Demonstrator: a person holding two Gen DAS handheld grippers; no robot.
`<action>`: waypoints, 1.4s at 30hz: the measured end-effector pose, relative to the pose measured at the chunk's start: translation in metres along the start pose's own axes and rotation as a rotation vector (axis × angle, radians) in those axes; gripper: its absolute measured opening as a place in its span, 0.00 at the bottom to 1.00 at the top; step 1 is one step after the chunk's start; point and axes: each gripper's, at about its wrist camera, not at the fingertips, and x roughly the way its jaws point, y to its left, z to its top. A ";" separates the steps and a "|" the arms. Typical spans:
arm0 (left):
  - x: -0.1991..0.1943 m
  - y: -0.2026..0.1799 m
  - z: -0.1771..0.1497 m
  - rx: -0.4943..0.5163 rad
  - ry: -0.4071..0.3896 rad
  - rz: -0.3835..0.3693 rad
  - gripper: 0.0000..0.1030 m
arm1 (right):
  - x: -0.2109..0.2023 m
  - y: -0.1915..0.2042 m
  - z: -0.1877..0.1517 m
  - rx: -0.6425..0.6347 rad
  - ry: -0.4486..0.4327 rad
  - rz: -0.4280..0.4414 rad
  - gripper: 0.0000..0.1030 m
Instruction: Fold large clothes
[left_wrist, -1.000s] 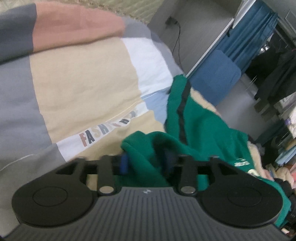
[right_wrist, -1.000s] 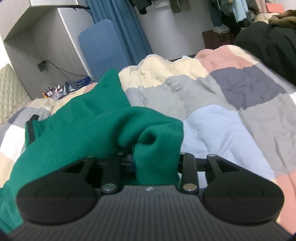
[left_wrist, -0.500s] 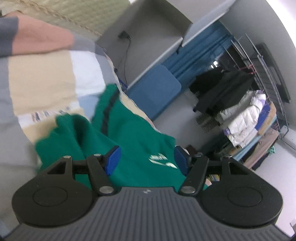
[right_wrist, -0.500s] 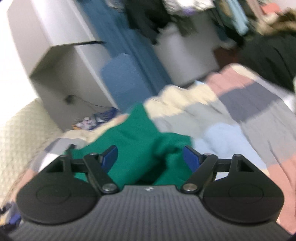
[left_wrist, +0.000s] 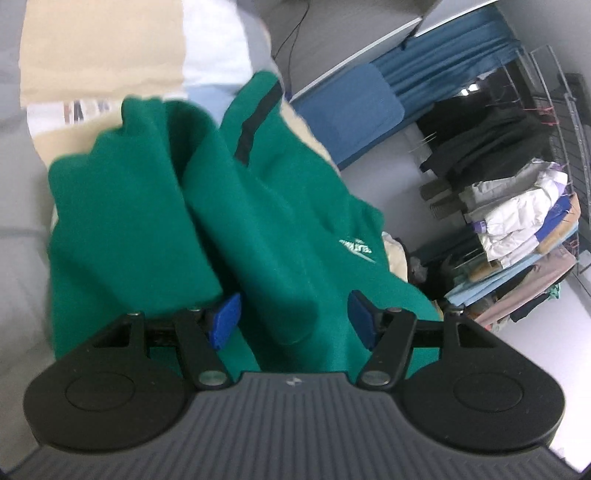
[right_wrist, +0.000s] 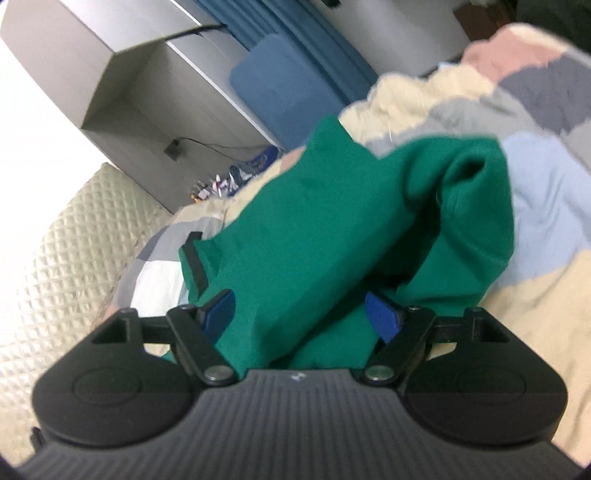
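Green garment lies bunched in loose folds on the patchwork bed, just ahead of both tools. Left hand-held gripper and right hand-held gripper both stand open, cloth between the pads but unclamped. Risk, as I judge it: the rolled far-right fold may slump and undo the fold, since nothing pins it.

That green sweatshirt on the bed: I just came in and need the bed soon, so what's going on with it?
A person is folding the green sweatshirt on the patchwork quilt, a handheld gripper in each hand. Both the left gripper and the right gripper stand open just above the bunched fabric, their blue pads clear of it, so neither holds it. The sweatshirt lies loosely doubled over, not yet a neat fold.
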 end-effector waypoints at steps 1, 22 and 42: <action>0.005 0.002 0.001 -0.009 0.006 0.004 0.67 | 0.005 0.000 0.000 0.001 0.004 -0.006 0.78; 0.063 0.030 0.019 -0.064 0.033 -0.068 0.76 | 0.033 -0.007 0.019 -0.029 -0.019 0.312 0.70; 0.003 -0.011 0.037 0.042 -0.158 -0.264 0.05 | -0.021 0.033 0.000 -0.277 -0.124 0.306 0.11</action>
